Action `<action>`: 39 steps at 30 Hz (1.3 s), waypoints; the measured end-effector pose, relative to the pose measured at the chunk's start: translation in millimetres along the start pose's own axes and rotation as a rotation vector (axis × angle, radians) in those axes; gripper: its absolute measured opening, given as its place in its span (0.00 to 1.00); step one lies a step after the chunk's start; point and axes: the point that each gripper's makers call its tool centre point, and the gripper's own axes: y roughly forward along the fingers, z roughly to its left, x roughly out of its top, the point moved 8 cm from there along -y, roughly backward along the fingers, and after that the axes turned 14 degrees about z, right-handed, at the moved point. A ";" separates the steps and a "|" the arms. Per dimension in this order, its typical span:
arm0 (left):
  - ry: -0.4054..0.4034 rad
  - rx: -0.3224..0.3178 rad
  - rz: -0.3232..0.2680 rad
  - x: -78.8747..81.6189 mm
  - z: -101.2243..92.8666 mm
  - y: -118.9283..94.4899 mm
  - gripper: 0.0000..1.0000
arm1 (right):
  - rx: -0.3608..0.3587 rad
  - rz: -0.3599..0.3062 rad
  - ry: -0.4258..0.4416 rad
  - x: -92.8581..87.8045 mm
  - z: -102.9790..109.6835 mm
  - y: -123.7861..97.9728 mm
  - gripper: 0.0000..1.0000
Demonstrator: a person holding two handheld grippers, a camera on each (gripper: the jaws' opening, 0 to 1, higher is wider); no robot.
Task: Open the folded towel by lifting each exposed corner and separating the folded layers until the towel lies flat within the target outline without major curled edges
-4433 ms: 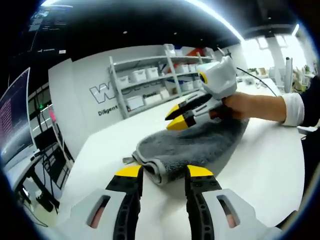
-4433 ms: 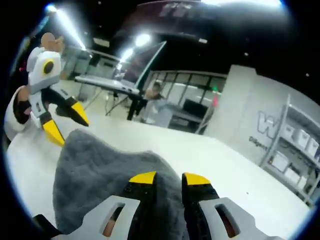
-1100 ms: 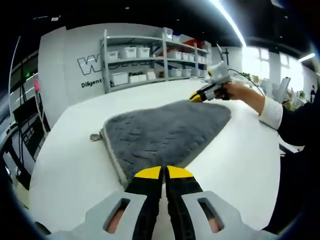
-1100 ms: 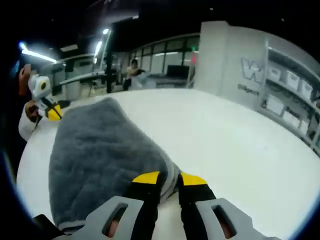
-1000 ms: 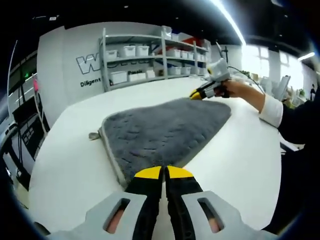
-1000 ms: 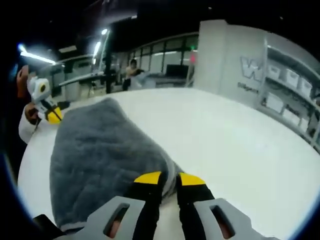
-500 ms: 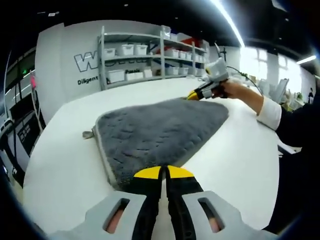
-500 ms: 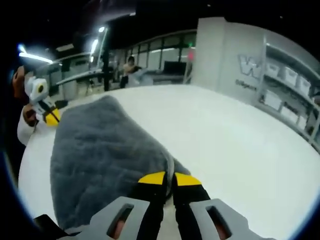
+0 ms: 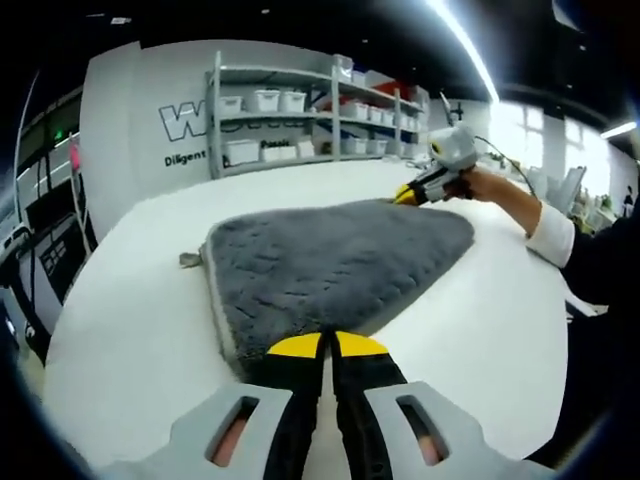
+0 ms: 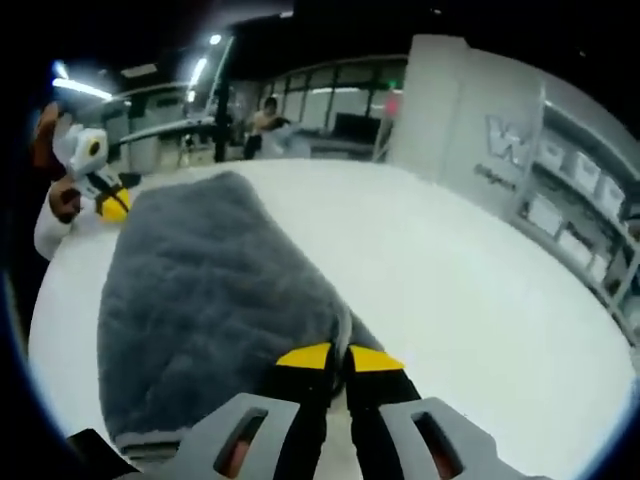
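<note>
A grey towel [image 9: 330, 260] lies spread on the white table [image 9: 120, 340], one layer thick over most of it, with a pale hem and a small tag [image 9: 189, 260] at its left corner. My left gripper [image 9: 327, 345] is shut on the towel's near corner. At the far corner the right gripper [image 9: 410, 192], held by a hand, is shut on the edge. In the right gripper view the towel [image 10: 200, 290] stretches away from my shut right gripper [image 10: 335, 356], and the left gripper [image 10: 112, 207] sits at the opposite corner.
Shelves with white bins [image 9: 290, 110] stand against the back wall. A dark sleeve [image 9: 600, 260] comes in from the right. Desks and a person [image 10: 265, 115] are far behind the table. Bare table [image 10: 480, 290] lies right of the towel.
Since 4.4 s ago the bunched towel has been pulled out flat between both grippers. Within the last second the right jaws closed fully on their corner; the left stayed shut.
</note>
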 end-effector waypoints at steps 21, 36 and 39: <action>0.050 0.088 -0.015 20.4 19.7 10.3 0.03 | 0.095 -0.044 -0.103 -14.4 3.6 -15.2 0.02; 0.046 0.108 -0.033 24.0 33.2 21.3 0.03 | 0.086 -0.135 -0.162 -26.5 16.9 -34.3 0.01; 0.042 0.119 -0.032 25.6 34.6 23.4 0.03 | 0.080 -0.149 -0.142 -30.9 23.3 -37.6 0.01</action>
